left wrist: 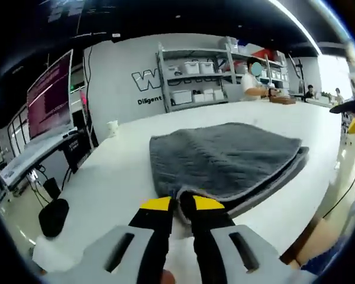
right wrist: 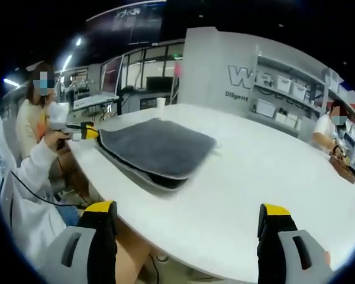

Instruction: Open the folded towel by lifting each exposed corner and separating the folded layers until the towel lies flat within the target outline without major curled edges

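A grey folded towel (left wrist: 225, 157) lies on the white table (left wrist: 130, 165), its layered edge facing right. My left gripper (left wrist: 180, 207) is shut on the towel's near corner, yellow tips pinching the fabric. In the right gripper view the same towel (right wrist: 157, 145) rests near the table's left edge, and the left gripper (right wrist: 90, 132) grips its far-left corner, held by a person's hand. My right gripper (right wrist: 188, 218) stands wide open over the table's near edge, well short of the towel, with nothing between its jaws.
A person in a white sleeve (right wrist: 29, 171) sits at the table's left edge. Another person (right wrist: 334, 127) sits at the far right beside shelving (left wrist: 213, 74) with bins. A monitor (left wrist: 50, 94) stands left. A white cup (left wrist: 112, 127) sits at the table's back.
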